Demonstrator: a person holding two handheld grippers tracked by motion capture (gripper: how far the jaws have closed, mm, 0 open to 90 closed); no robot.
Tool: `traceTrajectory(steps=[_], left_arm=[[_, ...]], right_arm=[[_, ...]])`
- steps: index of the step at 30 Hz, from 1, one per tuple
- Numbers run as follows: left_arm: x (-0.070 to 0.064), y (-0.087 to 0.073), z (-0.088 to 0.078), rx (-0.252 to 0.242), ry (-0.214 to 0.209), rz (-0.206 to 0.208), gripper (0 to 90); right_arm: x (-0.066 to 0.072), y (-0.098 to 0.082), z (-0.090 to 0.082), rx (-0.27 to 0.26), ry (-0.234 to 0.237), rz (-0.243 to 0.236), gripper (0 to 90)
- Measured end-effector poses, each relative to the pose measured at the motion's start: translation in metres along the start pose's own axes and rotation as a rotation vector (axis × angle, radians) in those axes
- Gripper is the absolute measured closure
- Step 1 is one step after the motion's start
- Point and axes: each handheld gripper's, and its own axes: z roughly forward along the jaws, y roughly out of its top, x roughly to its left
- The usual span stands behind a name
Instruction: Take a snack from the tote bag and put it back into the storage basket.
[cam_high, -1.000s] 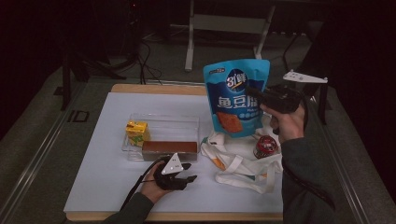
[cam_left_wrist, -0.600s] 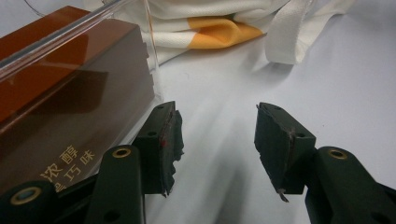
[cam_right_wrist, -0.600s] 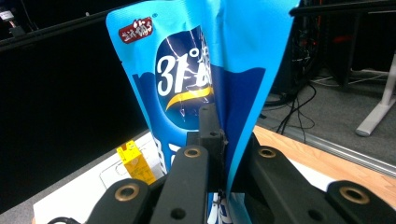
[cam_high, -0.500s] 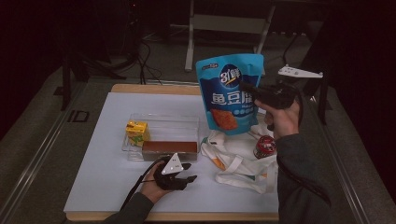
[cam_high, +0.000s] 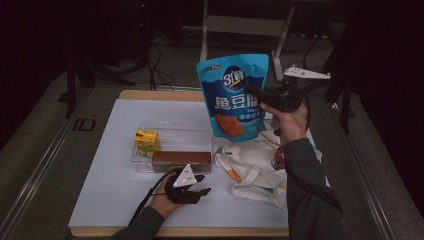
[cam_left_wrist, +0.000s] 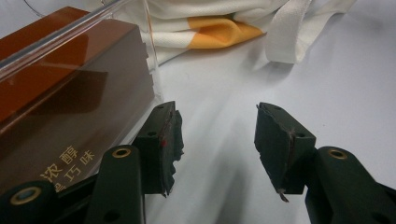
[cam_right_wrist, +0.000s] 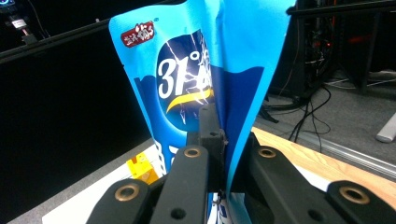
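A dim lab or recording room: behind the white-topped table (cam_high: 125, 200) stand metal frame legs (cam_high: 205, 30), loose cables (cam_high: 150, 60) trailing across grey floor.

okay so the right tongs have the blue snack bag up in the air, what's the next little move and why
Probably carry the blue snack bag leftward and lower it toward the clear tray. The right tongs are shut on the bag's edge, holding it hanging above the table, beside the white tote bag. The tray already holds a yellow carton and a brown box, with free space behind them. The left tongs rest open nearby.
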Motion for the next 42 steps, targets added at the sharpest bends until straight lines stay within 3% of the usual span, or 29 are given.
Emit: traceTrajectory(steps=[31,42], left_arm=[[-0.002,0.000,0.000,0.002,0.007,0.018,48.0],[-0.002,0.000,0.001,0.004,0.008,0.020,47.8]], right_arm=[[0.011,-0.020,0.077,0.033,0.026,0.032,88.9],[0.018,-0.028,0.102,0.011,0.039,0.031,88.9]])
